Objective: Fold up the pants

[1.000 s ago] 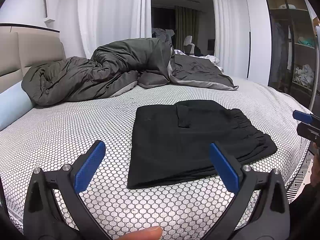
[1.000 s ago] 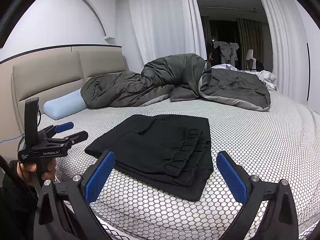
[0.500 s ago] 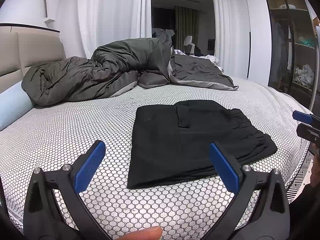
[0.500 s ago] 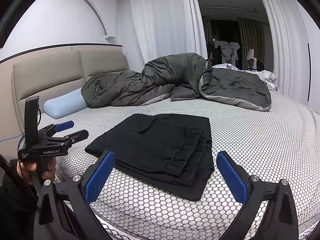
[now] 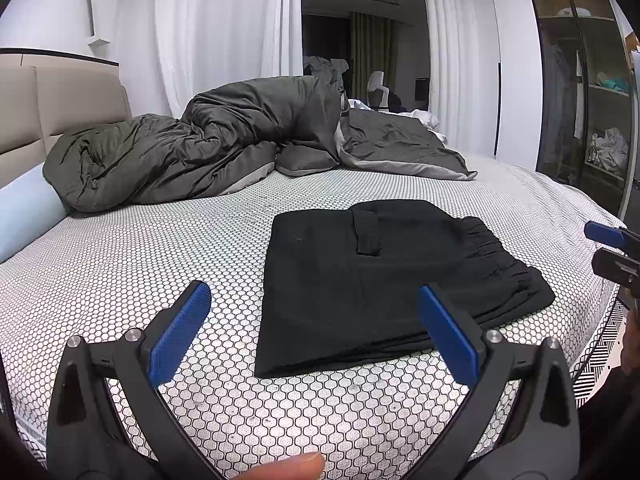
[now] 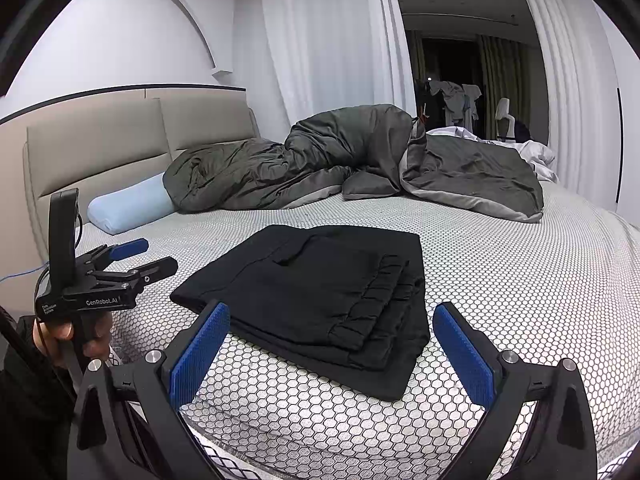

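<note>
Black pants (image 5: 384,276) lie folded into a flat rectangle near the front edge of the bed (image 5: 132,264), waistband toward the right. My left gripper (image 5: 316,322) hovers open just short of the pants' near edge, nothing between its blue pads. In the right wrist view the same pants (image 6: 320,292) lie ahead of my right gripper (image 6: 332,340), which is open and empty above the mattress edge. The left gripper (image 6: 146,258) shows there at the left, held by a hand. The right gripper's blue tips (image 5: 610,246) peek in at the left wrist view's right edge.
A rumpled dark grey duvet (image 5: 224,152) fills the back of the bed, with a light blue bolster pillow (image 6: 128,208) by the beige headboard (image 6: 120,140). White curtains hang behind. Open shelves (image 5: 600,120) stand at the right. The bed's front edge lies just below both grippers.
</note>
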Demonstrator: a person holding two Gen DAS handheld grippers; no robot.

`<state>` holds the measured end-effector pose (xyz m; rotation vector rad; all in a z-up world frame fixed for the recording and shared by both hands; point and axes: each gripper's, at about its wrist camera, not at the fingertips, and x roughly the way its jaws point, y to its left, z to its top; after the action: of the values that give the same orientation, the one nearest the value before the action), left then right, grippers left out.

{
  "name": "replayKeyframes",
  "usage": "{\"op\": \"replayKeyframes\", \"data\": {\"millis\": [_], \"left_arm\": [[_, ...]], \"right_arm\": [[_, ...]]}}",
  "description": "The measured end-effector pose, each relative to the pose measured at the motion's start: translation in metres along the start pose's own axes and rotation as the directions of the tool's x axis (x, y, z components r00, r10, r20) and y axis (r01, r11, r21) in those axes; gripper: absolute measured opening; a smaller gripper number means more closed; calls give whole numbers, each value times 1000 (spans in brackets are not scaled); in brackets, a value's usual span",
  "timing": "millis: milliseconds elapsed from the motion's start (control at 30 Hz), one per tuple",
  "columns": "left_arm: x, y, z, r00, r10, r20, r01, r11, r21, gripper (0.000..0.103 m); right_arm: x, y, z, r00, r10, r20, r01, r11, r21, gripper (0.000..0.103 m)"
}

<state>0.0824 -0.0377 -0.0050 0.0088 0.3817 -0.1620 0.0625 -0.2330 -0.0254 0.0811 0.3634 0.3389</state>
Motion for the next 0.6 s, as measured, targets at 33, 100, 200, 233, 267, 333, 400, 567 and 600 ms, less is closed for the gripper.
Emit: {"op": "replayKeyframes", "data": {"millis": [33, 100, 200, 233, 267, 333, 400, 567, 600], "left_arm": [[0, 0, 0, 1000, -1, -1, 1, 1000, 0, 102], [0, 1, 1, 1000, -3, 0, 3, 1000, -2, 102], [0, 1, 0, 1000, -2, 0, 2, 1000, -1, 102], [0, 1, 0, 1000, -4, 0, 4, 1000, -1, 102], [0, 1, 1, 1000, -3, 0, 3, 1000, -1, 102], [0, 1, 1, 1000, -3, 0, 3, 1000, -1, 102], [0, 1, 0, 1000, -2, 1, 2, 1000, -1, 102], [0, 2, 0, 1000, -4, 1, 4, 1000, -1, 102], [0, 3, 0, 1000, -7, 1, 7, 1000, 0, 102]], "right_arm": [[0, 0, 0, 1000, -1, 0, 1, 1000, 0, 103], [0, 0, 0, 1000, 0, 1, 0, 1000, 2, 103], [0, 0, 0, 1000, 0, 0, 0, 1000, -1, 103], [0, -1, 0, 1000, 0, -1, 0, 1000, -1, 103], [0, 0, 0, 1000, 0, 0, 0, 1000, 0, 103], [0, 0, 0, 1000, 0, 0, 0, 1000, -1, 103], [0, 0, 0, 1000, 0, -1, 0, 1000, 0, 103], [-1, 0, -1, 1000, 2, -3, -2, 1000, -1, 103], [-1, 0, -1, 1000, 3, -5, -3, 1000, -2, 103]]}}
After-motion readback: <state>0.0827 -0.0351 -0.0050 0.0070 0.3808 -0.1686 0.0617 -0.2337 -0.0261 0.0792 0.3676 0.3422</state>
